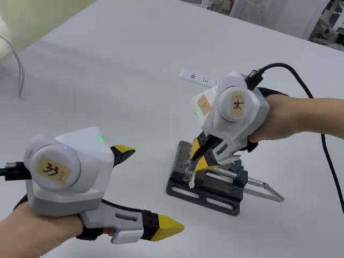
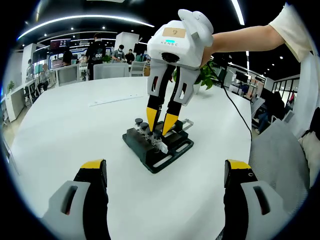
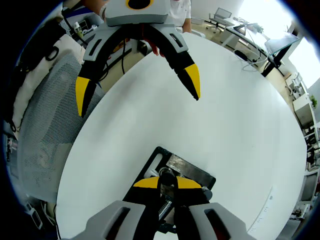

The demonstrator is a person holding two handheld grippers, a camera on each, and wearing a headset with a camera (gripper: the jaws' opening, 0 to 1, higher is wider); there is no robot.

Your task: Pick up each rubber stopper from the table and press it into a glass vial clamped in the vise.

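A black vise [image 1: 207,196] stands on the white table [image 1: 107,80] and clamps a row of small glass vials [image 2: 158,144]; some carry dark stoppers [image 2: 139,121]. My right gripper [image 1: 201,156] points down over the row, shut on a dark rubber stopper [image 3: 166,175] right above a vial [image 1: 189,175]. In the left gripper view the right gripper [image 2: 160,121] hangs over the vise [image 2: 170,152]. My left gripper [image 1: 145,189] is held open at the near left, well apart from the vise, with nothing between its fingers. The right gripper view shows the left gripper [image 3: 140,85] beyond the vise [image 3: 192,170].
A white power strip [image 1: 199,79] lies behind the vise. The right gripper's black cable [image 1: 322,145] trails off to the right. The vise's screw handle [image 1: 263,189] sticks out to the right. A mesh chair [image 3: 45,135] stands by the table edge. People and desks are far behind [image 2: 95,50].
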